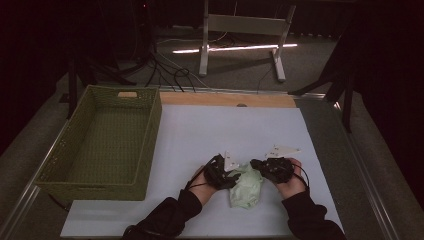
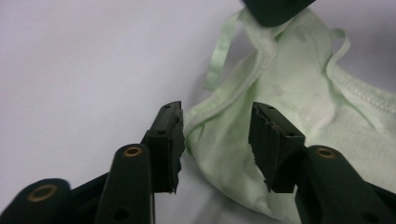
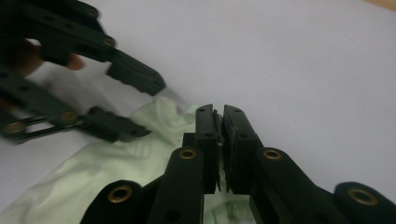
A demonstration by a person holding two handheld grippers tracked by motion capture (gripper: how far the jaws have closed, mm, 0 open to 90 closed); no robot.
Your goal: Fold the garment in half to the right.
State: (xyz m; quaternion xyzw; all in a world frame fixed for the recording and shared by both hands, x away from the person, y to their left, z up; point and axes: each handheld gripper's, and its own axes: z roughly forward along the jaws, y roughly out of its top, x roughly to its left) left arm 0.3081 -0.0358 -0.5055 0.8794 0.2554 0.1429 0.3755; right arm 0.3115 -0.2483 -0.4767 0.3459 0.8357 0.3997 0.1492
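Note:
A pale green garment [image 1: 246, 192] lies crumpled on the white sheet [image 1: 225, 125] between my two hands. My left gripper [image 1: 235, 179] is at its left side. In the left gripper view this gripper [image 2: 217, 112] stands open, with the garment's hemmed edge [image 2: 299, 84] in the gap and neither pad pressing on it. My right gripper [image 1: 256, 164] is at the garment's far end. In the right gripper view its jaws [image 3: 218, 112] are closed together on a fold of the green garment [image 3: 93, 172]. The left gripper [image 3: 152, 109] shows open beside it.
A green woven basket [image 1: 150, 145] stands on the left of the table, its near right corner close to my left forearm. A strip of wooden tabletop [image 1: 225, 99] runs behind the sheet. Beyond the table stand a white frame [image 1: 245, 25] and floor cables [image 1: 170, 70].

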